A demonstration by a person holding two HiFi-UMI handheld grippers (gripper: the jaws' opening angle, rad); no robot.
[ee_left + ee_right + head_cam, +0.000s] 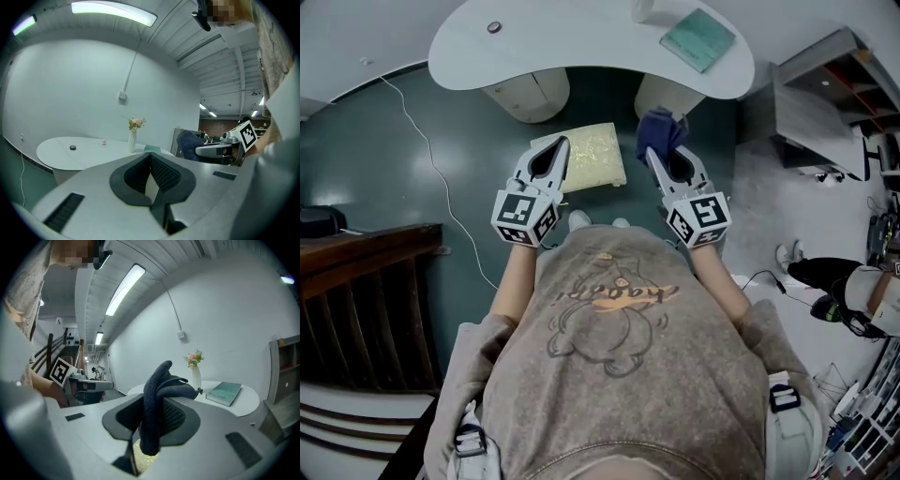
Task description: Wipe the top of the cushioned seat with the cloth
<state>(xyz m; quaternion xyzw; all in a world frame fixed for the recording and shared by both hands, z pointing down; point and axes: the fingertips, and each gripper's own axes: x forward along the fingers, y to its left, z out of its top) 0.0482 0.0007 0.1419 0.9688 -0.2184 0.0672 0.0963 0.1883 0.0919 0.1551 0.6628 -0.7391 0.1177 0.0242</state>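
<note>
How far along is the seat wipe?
Done: the cloth is picked up and pinched in the right gripper. In hand: that gripper holds the cloth just right of the seat in the head view, not on it. The left gripper is shut and empty. Left: the whole wipe. Nothing on the seat shows that any of it has been wiped.

The left gripper [555, 150] covers the cushioned seat's [598, 155] left edge, and seemingly a corner too.
</note>
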